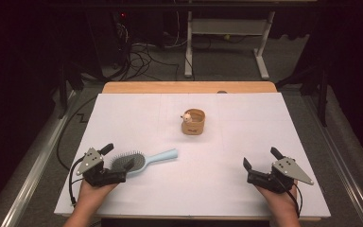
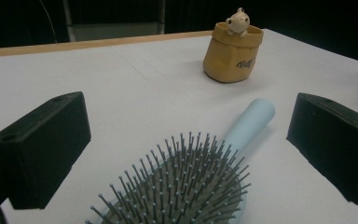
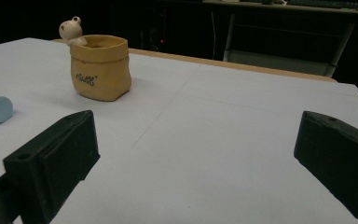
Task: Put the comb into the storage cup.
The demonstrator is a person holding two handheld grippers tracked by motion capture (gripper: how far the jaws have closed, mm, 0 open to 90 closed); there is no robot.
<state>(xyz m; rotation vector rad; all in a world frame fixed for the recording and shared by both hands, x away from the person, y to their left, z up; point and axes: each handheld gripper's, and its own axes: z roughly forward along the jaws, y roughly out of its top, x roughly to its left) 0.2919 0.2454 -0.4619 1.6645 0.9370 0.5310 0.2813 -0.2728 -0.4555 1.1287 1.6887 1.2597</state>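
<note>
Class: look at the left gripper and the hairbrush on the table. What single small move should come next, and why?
Probably lower the left gripper and close its jaws on the hairbrush. The jaws stand wide open on either side of the bristled head without touching it, and the brush lies flat on the table, handle pointing toward the yellow pot.

We see a flat white-covered table (image 1: 264, 142) with a pale wooden far edge. On it lies a light-blue plastic hairbrush (image 2: 200, 177), bristles up, its head between our left fingers (image 2: 42, 149). A tan sack-shaped ceramic pot (image 3: 101, 67) with a small bear figure stands well beyond both pairs of fingertips.
</note>
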